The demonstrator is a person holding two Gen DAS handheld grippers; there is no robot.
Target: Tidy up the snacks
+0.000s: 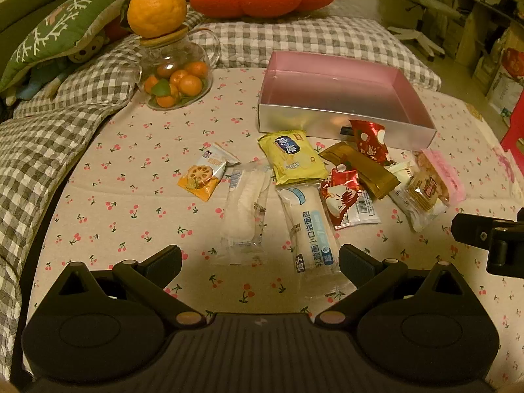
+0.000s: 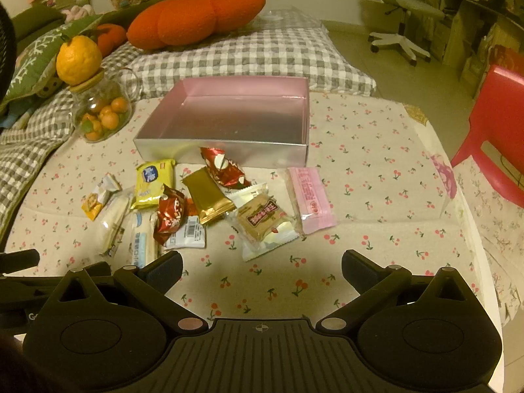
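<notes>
Open cloth low in frame, clutter at centre

Snack packets [image 2: 209, 203] crowd the box's [image 2: 229, 150] near wall; bare table [image 2: 376, 222] lies at the right, glass jar [image 2: 98, 114] upper left.

White bread packet [image 1: 311, 226]: blue Chinese print "乳酸菌小口袋面包". Red-and-white packet [image 1: 348, 201]: barcode label, digits unreadable. Yellow packet [image 1: 293, 159]: blue logo, too blurred. Brown biscuit packet [image 2: 262, 217]: red Chinese label, illegible. Pink packet [image 2: 311, 199]: red print, illegible.
</notes>
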